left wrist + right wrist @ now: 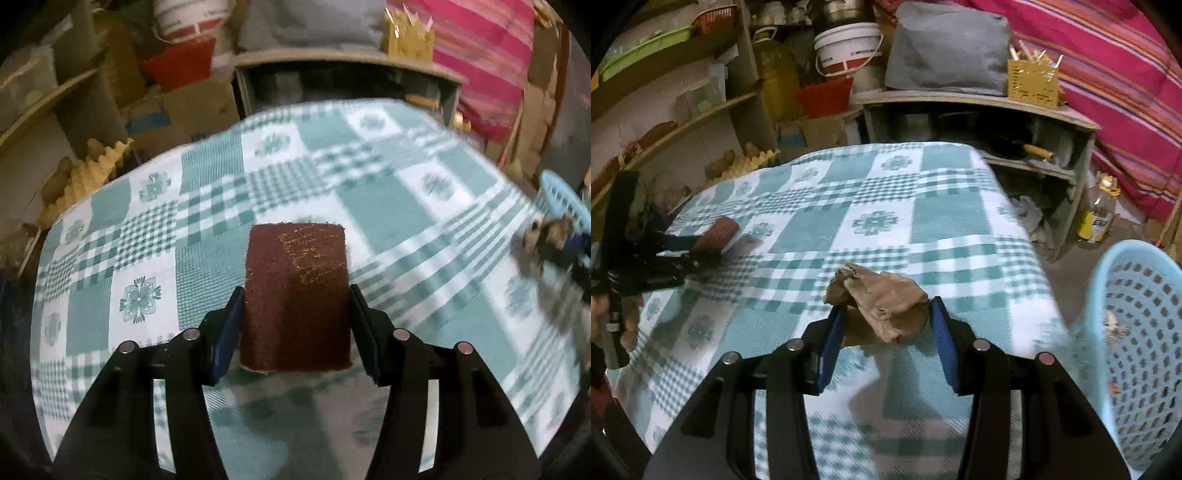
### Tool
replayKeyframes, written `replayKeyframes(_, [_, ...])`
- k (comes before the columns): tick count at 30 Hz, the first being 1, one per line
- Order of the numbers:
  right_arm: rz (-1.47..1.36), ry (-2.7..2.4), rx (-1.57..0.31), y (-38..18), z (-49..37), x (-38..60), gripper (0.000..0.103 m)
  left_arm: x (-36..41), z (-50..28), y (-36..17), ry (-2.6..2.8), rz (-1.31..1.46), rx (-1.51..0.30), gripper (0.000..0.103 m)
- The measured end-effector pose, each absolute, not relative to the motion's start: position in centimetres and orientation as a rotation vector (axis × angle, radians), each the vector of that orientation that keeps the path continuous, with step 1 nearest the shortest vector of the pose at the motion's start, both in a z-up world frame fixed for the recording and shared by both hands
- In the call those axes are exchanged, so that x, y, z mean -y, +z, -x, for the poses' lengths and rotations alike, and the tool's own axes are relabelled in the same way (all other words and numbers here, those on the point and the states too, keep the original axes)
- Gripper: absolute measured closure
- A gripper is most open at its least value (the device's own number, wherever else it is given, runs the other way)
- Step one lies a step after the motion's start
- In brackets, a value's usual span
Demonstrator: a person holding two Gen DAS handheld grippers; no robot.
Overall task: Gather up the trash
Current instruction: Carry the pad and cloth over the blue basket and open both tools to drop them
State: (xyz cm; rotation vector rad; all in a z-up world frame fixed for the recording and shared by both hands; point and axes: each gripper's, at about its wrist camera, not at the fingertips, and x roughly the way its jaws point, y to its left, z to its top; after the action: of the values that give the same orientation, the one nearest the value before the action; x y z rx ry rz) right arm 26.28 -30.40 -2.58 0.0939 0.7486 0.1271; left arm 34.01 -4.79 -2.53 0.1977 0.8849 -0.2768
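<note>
A dark brown scouring sponge (295, 266) hangs above the checked tablecloth (369, 192), and my left gripper (296, 291) is shut on its two sides. The right wrist view shows the same gripper (683, 251) and sponge (718, 230) at the table's left edge. My right gripper (887, 306) is shut on a crumpled brown paper (882, 295), held just over the cloth (886, 221). A light blue perforated basket (1137, 332) stands to its right, beside the table, with a few scraps inside. In the left wrist view the right gripper (554, 243) is a blur near the basket (561, 199).
A low wooden shelf (979, 103) stands behind the table with a yellow holder (1032, 83) and a grey bag (949, 55). Buckets, boxes and an egg tray (746, 168) crowd the back left. A bottle (1099, 218) stands on the floor at the right.
</note>
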Motion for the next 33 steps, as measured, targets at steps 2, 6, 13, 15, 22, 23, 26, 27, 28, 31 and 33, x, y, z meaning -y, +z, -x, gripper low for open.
replayKeyframes(2, [-0.095, 0.117, -0.738, -1.8, -25.2, 31.3, 0.057, 6.0, -32.8, -1.1, -0.257, -0.181, -0.837, 0.049])
replayKeyframes(6, [-0.053, 0.074, -0.7, 0.2, -22.3, 33.6, 0.057, 9.2, -30.6, 1.7, -0.274, -0.133, -0.765, 0.049])
replayKeyframes(13, [-0.041, -0.06, -0.64, 4.1, -17.4, 40.9, 0.057, 17.5, -27.4, 4.5, -0.417, -0.099, -0.704, 0.049])
replayKeyframes(15, [-0.046, -0.1, -0.635, 4.7, -16.3, 43.2, 0.057, 20.5, -26.4, 5.1, -0.47, -0.111, -0.681, 0.049])
replayKeyframes(22, [-0.089, -0.216, -0.631, 5.6, -14.0, 49.9, 0.057, 28.8, -23.7, 5.8, -0.611, -0.127, -0.666, 0.049])
replayKeyframes(23, [-0.091, -0.225, -0.632, 5.6, -13.9, 50.4, 0.057, 30.2, -23.4, 5.7, -0.637, -0.132, -0.669, 0.049])
replayKeyframes(26, [-0.092, -0.245, -0.637, 5.4, -13.8, 51.7, 0.057, 33.6, -22.9, 5.2, -0.668, -0.16, -0.664, 0.049])
replayKeyframes(27, [-0.091, -0.249, -0.638, 5.3, -13.8, 51.9, 0.057, 34.3, -22.9, 5.0, -0.674, -0.163, -0.669, 0.049])
replayKeyframes(28, [-0.091, -0.256, -0.641, 5.2, -13.8, 52.4, 0.057, 35.1, -23.0, 4.7, -0.684, -0.163, -0.68, 0.049])
replayKeyframes(31, [-0.09, -0.272, -0.645, 4.7, -13.9, 53.3, 0.057, 37.4, -23.5, 3.9, -0.708, -0.161, -0.708, 0.049])
replayKeyframes(33, [-0.096, -0.284, -0.651, 4.4, -14.2, 54.1, 0.057, 39.1, -23.9, 3.5, -0.717, -0.18, -0.708, 0.049])
